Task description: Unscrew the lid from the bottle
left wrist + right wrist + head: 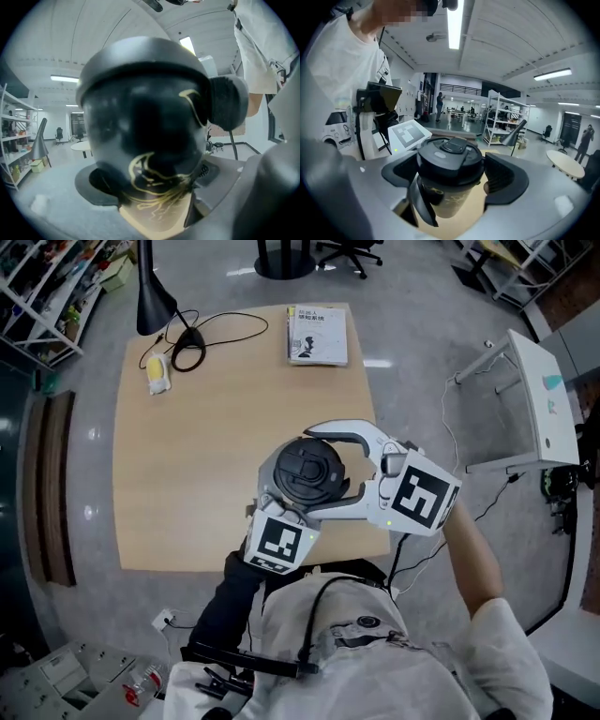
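So the bottle [309, 470] is up in the air right in front of the person, over the near edge of the wooden tabletop [187, 474] and not resting on it. It's upright, so the head view mostly shows just the top of it. The black lid [450, 157] is still on, and it's got a little flip tab on top. The body under it is dark with a gold squiggly pattern, going tan lower down.

The left hand-held gripper [154, 180] is pinching the bottle's body below the lid. In its own view the bottle pretty much fills the frame and sits right between the jaws. In the right gripper view one dark finger [417, 206] of it runs down the bottle's side.

The right hand-held gripper [452, 174] comes in at lid height with its jaws spread either side of the lid. One pad looks right up against the rim and there's a sliver of gap at the other, so it isn't squeezing.

Back on the tabletop, well away from the bottle: a book [317, 334] at the far edge, a black desk lamp [150, 296] with its looped cable [225, 329], and a small yellow and white thing [157, 371] next to the lamp.
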